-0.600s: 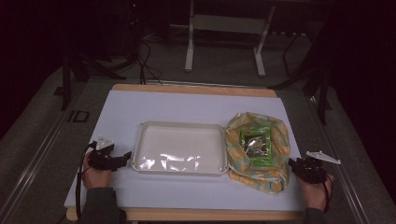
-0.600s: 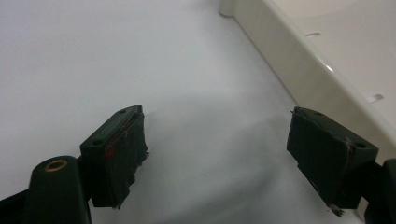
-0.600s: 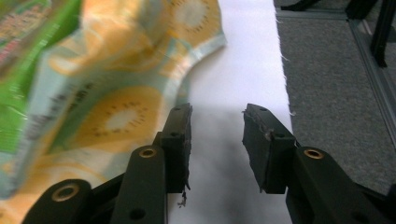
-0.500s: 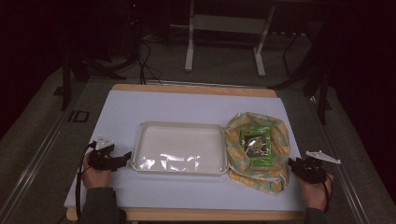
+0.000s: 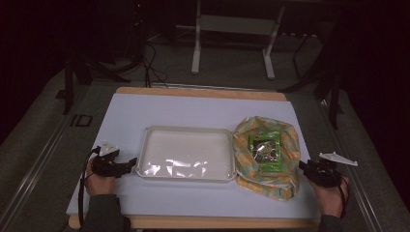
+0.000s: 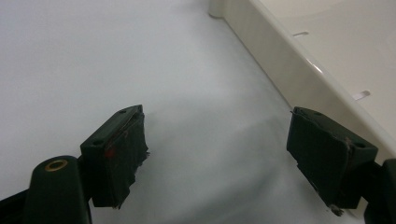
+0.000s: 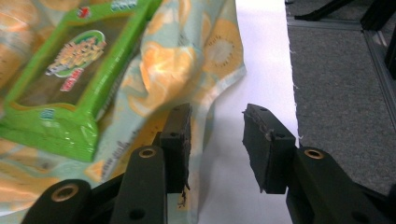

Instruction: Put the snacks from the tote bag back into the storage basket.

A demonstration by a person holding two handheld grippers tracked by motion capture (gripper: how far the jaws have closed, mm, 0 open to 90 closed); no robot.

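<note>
A dim room, with a white sheet over the table [image 5: 159, 113]. The bag [image 5: 285, 145], patterned in orange and yellow, lies at the sheet's 4 o'clock with a green packet [image 5: 265, 152] on top, its long axis running 12 to 6. The right gripper [image 5: 304, 166] is nearer, the bag's edge at its 9 o'clock; its jaws stand partly apart, holding nothing. The tray [image 5: 186, 133] sits at centre. The left gripper [image 5: 131, 163], jaws wide and empty, rests at the tray's 8 o'clock.

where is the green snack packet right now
In the high view the green snack packet lies on the orange-patterned cloth bag, right of the white plastic tray and near the right gripper.
</note>
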